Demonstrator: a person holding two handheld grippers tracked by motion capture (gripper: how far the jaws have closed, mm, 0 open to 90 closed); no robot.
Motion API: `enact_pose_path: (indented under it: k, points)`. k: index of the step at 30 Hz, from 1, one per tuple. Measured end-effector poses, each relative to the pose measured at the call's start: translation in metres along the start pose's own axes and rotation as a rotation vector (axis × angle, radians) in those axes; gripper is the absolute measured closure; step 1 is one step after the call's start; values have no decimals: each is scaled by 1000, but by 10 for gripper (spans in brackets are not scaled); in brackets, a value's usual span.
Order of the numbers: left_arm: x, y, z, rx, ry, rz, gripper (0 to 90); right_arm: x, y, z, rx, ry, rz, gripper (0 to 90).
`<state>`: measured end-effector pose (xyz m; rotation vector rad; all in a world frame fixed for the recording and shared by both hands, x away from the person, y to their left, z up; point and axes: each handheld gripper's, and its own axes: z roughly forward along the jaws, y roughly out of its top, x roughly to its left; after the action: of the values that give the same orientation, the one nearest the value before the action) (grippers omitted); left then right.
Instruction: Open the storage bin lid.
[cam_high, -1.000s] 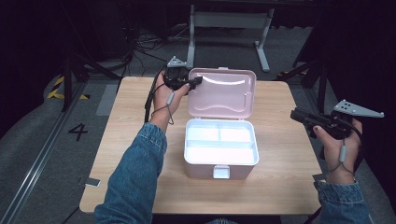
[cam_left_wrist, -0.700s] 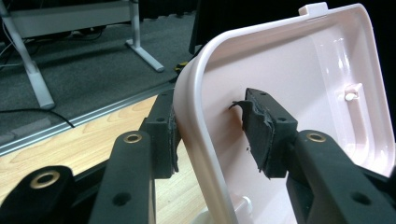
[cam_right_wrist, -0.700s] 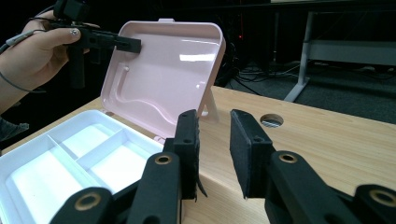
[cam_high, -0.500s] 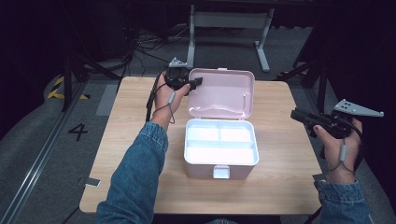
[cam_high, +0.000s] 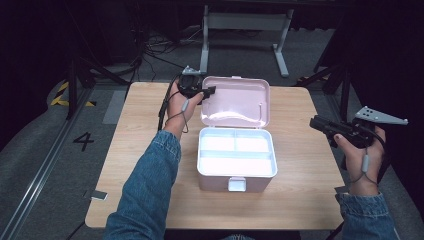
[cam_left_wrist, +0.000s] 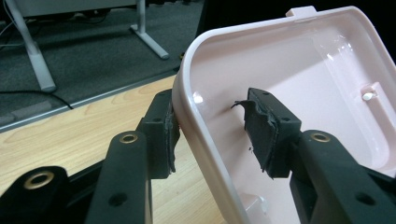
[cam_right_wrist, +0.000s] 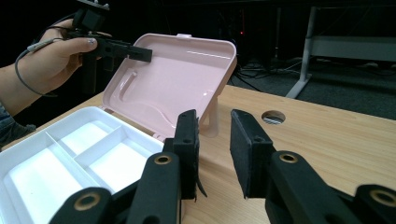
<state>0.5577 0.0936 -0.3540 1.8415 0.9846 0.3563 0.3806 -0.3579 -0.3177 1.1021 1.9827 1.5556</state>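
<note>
Box: a pink plastic storage box (cam_high: 237, 172) is set on the middle of the wooden table (cam_high: 305, 200), its front latch turned towards the near edge.
Lid: the pink lid (cam_high: 237, 102) is swung open and stands tilted back on the far side of the box; its hollow inner face is seen in the left gripper view (cam_left_wrist: 299, 79) and in the right gripper view (cam_right_wrist: 173, 79).
Tray: a white divided tray (cam_high: 236, 152) is seated in the box, with two smaller compartments at the far side and one long compartment at the near side.
Left gripper: the left gripper (cam_high: 200, 92) is held at the far left corner of the lid. In the left gripper view (cam_left_wrist: 215, 133) the lid's rim is straddled, one pad lying against the outer wall and the other standing clear of the inner face. The jaws have just been opening, so the lid is no longer clamped.
Right gripper: the right gripper (cam_high: 320, 125) is held above the right edge of the table, well apart from the box and pointed towards it. Its jaws (cam_right_wrist: 215, 151) are parted and nothing is grasped between them.
Table hole: a round cable hole (cam_right_wrist: 274, 117) is seen in the tabletop to the right of the lid.
</note>
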Motion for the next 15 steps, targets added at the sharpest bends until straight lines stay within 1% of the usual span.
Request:
enact_pose_path:
  k: [2, 4, 6, 8, 9, 10, 13, 15]
  points:
    - [0, -1, 1, 10, -3, -11, 554, 0, 0, 0, 0, -1, 7, 734]
    - [2, -2, 3, 18, -4, -5, 554, -1, -1, 0, 2, -1, 5, 734]
    - [3, -4, 5, 16, -4, -15, 554, -1, -1, 1, 3, -1, 5, 734]
    - [3, -5, 6, 31, -1, -20, 554, -1, -1, 1, 2, -1, 5, 733]
    - [4, -6, 7, 26, -5, -22, 554, -1, -1, 1, 4, -1, 7, 733]
    - [5, -6, 7, 35, -3, -27, 554, -1, -1, 2, 7, -1, 7, 733]
    - [6, -8, 10, 36, -4, -26, 552, -1, -2, 2, 11, -1, 10, 731]
    - [7, -10, 11, 43, -2, -36, 552, -1, -2, 3, 10, 0, 10, 731]
